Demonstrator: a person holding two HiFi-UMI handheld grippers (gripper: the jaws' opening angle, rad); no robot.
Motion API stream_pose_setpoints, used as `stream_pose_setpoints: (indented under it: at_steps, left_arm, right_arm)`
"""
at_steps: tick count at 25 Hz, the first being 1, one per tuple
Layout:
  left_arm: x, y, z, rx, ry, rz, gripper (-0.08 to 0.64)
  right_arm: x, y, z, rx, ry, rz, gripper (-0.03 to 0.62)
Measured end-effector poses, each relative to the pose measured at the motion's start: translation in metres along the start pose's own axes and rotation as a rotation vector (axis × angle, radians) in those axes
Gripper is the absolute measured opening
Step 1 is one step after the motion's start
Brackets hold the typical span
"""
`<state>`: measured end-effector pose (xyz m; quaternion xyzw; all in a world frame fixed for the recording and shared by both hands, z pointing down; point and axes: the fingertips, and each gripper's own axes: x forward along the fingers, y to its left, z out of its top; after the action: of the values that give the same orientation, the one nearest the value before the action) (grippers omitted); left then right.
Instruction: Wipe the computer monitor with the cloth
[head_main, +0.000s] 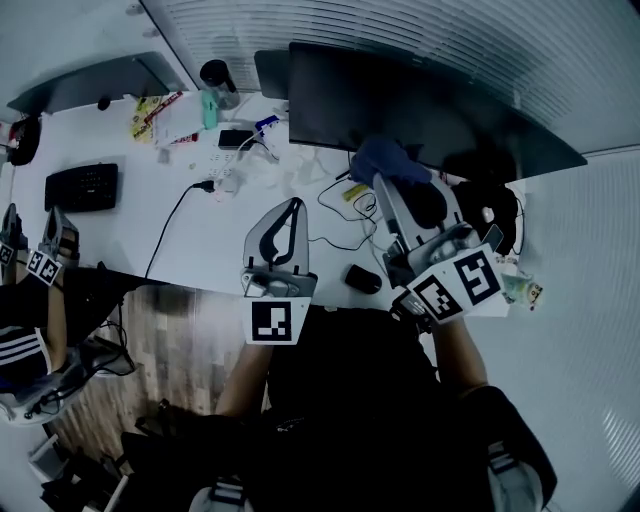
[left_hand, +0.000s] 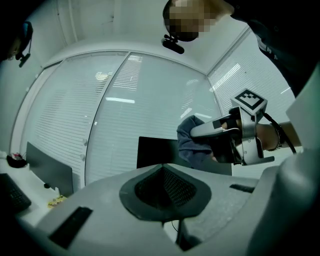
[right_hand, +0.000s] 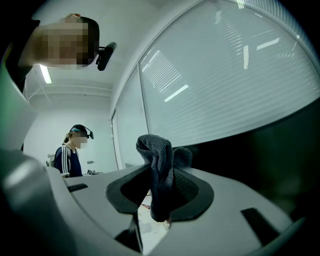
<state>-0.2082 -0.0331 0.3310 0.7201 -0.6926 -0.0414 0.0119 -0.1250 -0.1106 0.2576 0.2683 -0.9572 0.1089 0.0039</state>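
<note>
cloth held at the foot of the screen

the right gripper (right_hand: 160, 200) had its fingers (right_hand: 200, 192) pinching the dark blue cloth (right_hand: 159, 165), a bunched fold standing up out of the grip. from overhead the cloth (head_main: 388, 160) sat at the lower edge of the black computer monitor (head_main: 400, 105), left of its middle. whether it touched the glass i could not tell. the left gripper (head_main: 288, 208) hung lower and to the left over the white worktop (head_main: 200, 230), well apart from the screen. its fingers (left_hand: 165, 190) were pressed together with nothing between them, pointing up towards the monitor and the other gripper. on the worktop lay a black mouse (head_main: 363, 279) near the right gripper, loose cables, a black keyboard (head_main: 82, 187) far to the left and a dark cup (head_main: 215, 80) towards the back. another person (right_hand: 72, 152) stood off in the room.
</note>
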Motion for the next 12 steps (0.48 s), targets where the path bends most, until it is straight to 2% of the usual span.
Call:
stream_pose_setpoints:
  at_steps: [5, 12]
  left_arm:
    - [0.005, 0.015, 0.000, -0.022, -0.014, -0.047, 0.008]
    - [0.010, 0.025, 0.002, -0.038, -0.023, -0.103, 0.008]
  right_arm:
    - [0.040, 0.009, 0.019, 0.017, -0.047, -0.023, 0.110]
    - [0.086, 0.018, 0.032, 0.001, -0.057, -0.025, 0.110]
